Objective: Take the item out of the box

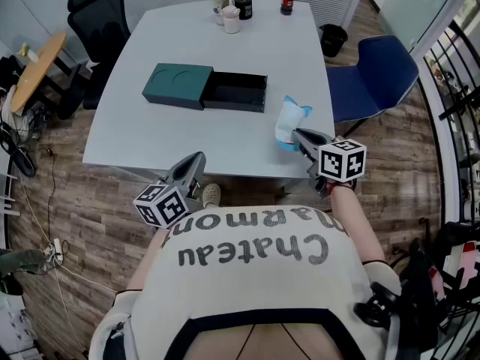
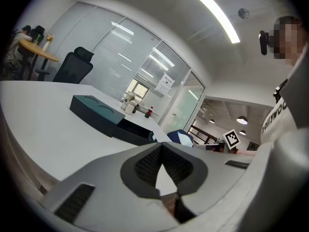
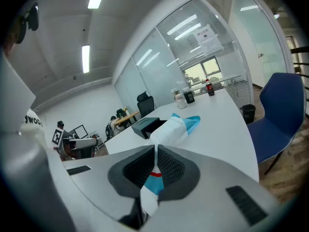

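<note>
A dark green box (image 1: 178,85) lies on the white table (image 1: 150,137), its black drawer (image 1: 236,92) slid out to the right. My right gripper (image 1: 300,136) is shut on one end of a white and blue packet (image 1: 289,121) near the table's front right edge. In the right gripper view the packet (image 3: 173,127) sticks up from between the shut jaws (image 3: 155,150), with the box (image 3: 146,124) behind it. My left gripper (image 1: 193,162) hangs at the table's near edge, shut and empty (image 2: 161,147). The box (image 2: 98,112) shows far ahead of it.
Cups and jars (image 1: 229,7) and a cola bottle (image 1: 286,1) stand at the table's far end. A blue chair (image 1: 373,73) is at the right, with a black bin (image 1: 334,39) beyond it. A black office chair (image 1: 100,15) stands at the far left.
</note>
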